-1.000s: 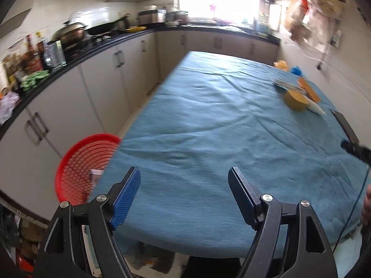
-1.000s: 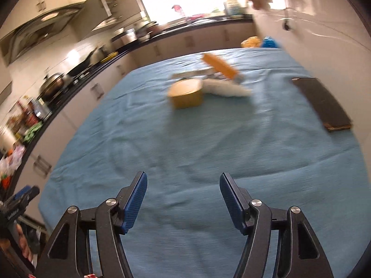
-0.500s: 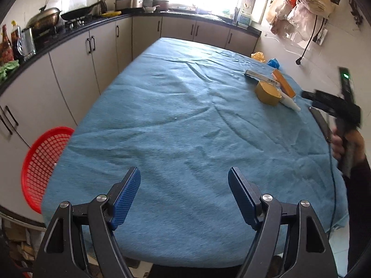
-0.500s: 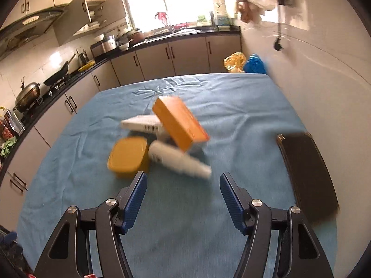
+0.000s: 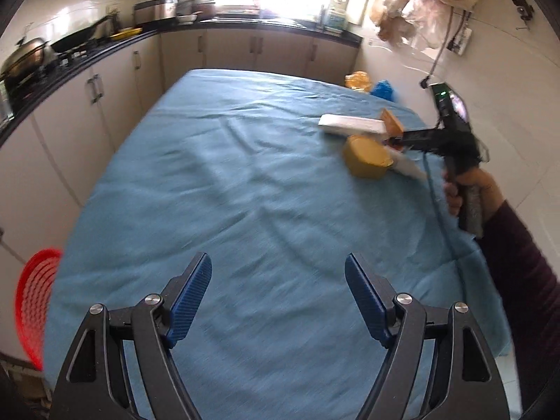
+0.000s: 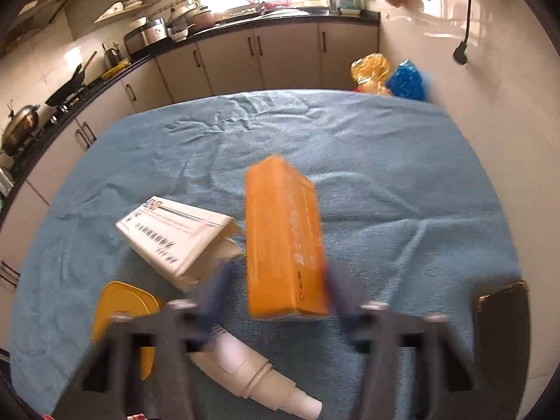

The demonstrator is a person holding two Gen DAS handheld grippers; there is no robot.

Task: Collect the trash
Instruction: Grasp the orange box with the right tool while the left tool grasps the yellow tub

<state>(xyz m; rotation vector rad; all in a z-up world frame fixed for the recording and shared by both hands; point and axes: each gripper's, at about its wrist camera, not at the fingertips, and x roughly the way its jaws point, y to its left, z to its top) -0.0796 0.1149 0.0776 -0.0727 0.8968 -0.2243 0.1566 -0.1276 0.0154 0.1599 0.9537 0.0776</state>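
Now right gripper fingers straddle orange box; earlier short.

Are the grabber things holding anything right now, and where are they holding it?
Nothing yet. The left gripper is open over bare blue cloth. The right gripper's blurred jaws sit either side of the orange box's near end, not clearly squeezing.

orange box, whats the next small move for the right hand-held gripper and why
Probably close on the orange box: the right hand-held gripper looks open, its blurred fingers on either side of the box's near end, though contact is unclear. The red basket waits beside the table.
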